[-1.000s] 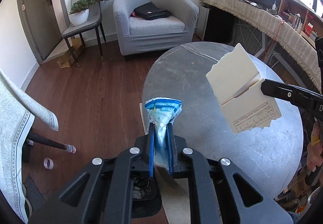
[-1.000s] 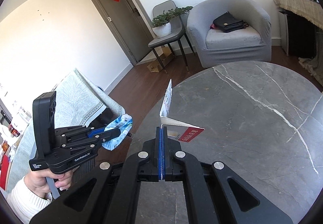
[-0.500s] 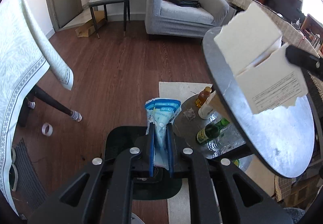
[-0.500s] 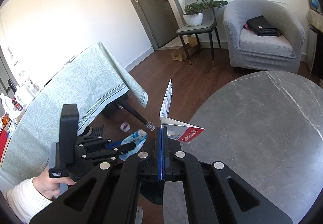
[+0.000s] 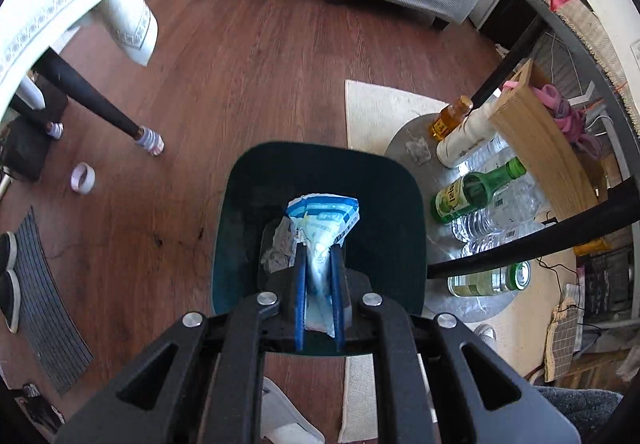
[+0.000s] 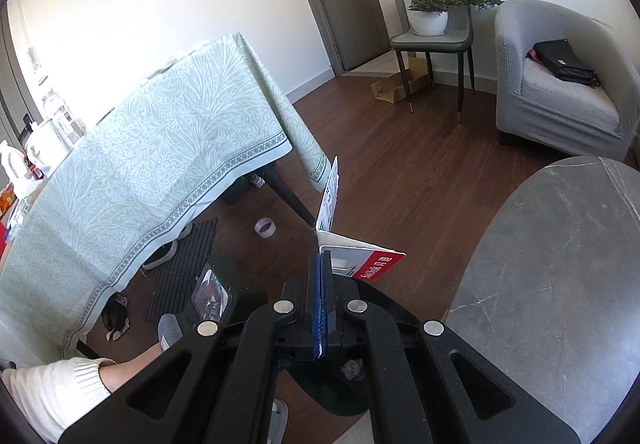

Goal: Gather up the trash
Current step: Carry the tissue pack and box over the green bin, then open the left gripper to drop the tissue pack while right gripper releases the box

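The left claw [image 5: 319, 256] pinched the blue wrapper [image 5: 323, 217] by its neck, above the dark bin [image 5: 384, 203]. It seemed light, soft and crinkly. The right claw [image 6: 320, 264] clamped a stiff torn carton [image 6: 352, 254] by its flap.

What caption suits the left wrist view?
Left gripper holds a blue-and-white wrapper above the dark green bin.

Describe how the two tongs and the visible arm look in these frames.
Both tongs, left and right, are matte black plastic with angular linkage arms, silver round pivot bolts and thin blue pads lining the inner finger faces. No cables show. The sleeve at the lower left of the right view is cream ribbed knit.
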### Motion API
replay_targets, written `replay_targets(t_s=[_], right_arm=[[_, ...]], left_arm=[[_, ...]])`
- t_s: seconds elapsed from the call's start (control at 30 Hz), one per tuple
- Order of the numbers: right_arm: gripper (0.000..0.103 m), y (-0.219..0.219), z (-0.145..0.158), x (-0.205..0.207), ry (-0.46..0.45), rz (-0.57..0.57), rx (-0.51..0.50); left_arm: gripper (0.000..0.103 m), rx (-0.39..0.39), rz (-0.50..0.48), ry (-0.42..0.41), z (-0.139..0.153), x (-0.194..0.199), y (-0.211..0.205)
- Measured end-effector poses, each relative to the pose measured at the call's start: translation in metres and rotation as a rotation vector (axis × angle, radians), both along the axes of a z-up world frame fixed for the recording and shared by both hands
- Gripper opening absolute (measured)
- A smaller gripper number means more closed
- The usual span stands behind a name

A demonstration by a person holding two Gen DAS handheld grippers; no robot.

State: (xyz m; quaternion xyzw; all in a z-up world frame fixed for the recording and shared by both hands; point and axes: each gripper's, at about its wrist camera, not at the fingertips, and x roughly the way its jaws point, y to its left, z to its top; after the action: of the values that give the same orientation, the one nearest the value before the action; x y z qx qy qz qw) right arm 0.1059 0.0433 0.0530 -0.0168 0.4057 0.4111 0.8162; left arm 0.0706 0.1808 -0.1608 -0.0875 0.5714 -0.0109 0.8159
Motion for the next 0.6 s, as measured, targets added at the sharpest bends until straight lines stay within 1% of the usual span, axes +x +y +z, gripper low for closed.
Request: replay_targets(t_s=[0.1,0.2,0.3,0.37,0.5,0.6], right_arm=[[0.0,0.014,-0.012,-0.002,0.011,0.023,-0.04],[0.0,0.025,-0.025,-0.005,0.004,0.025,-0.097],[0.0,0.038,-0.038,-0.009,-0.001,0.038,-0.156],[0.0,0.046,-0.048,-0.011,0.006,0.051,-0.184],[0.0,0.054,-0.06,-0.012,0.037,0.071,-0.192],[0.0,0.056,-0.068,-0.011,0.066,0.081,-0.181]], left_arm=[[0.013,-0.027,0.017,0.054,-0.018,0.0,0.006],[0.013,-0.024,0.035,0.086,-0.032,-0.002,0.012],[0.013,-0.072,0.073,0.13,-0.045,-0.004,0.023],[0.013,-0.085,0.081,0.146,-0.051,-0.003,0.022],[0.013,-0.063,0.071,0.17,-0.06,-0.003,0.015],[0.014,-0.019,0.058,0.193,-0.07,-0.002,0.01]])
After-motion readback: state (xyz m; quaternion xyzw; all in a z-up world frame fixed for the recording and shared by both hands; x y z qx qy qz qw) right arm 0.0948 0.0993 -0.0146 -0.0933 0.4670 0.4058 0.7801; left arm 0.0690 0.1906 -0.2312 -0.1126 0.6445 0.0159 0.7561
